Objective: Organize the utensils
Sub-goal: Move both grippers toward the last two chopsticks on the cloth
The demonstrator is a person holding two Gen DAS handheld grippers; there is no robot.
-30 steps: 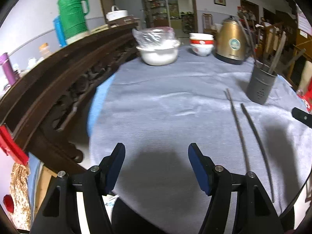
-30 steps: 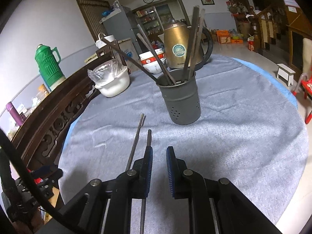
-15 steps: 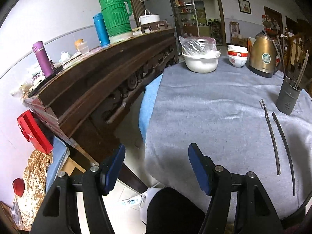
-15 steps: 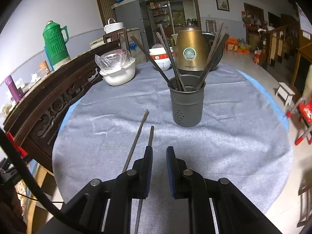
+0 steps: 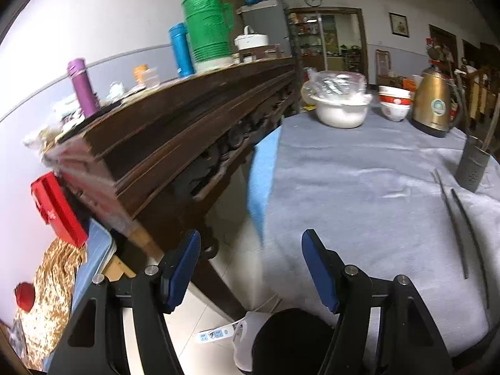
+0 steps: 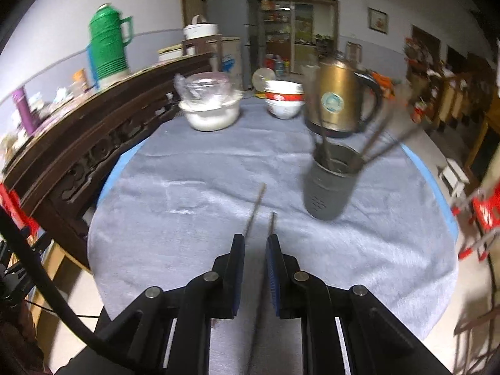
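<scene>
Near the holder (image 6: 329,190), two chopsticks (image 6: 254,206) lying loose, waiting. Right gripper (image 6: 254,268) nearly closed, empty. Left gripper (image 5: 250,268) wide, empty.

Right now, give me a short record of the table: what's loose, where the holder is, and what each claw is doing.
loose utensils: two chopsticks lying side by side on the grey tablecloth
holder: grey utensil holder, upright, already holding several chopsticks
left claw: open, empty, at the table's edge
right claw: jaws narrow, nothing gripped, above the loose chopsticks
backdrop: gold kettle, covered white bowl
</scene>
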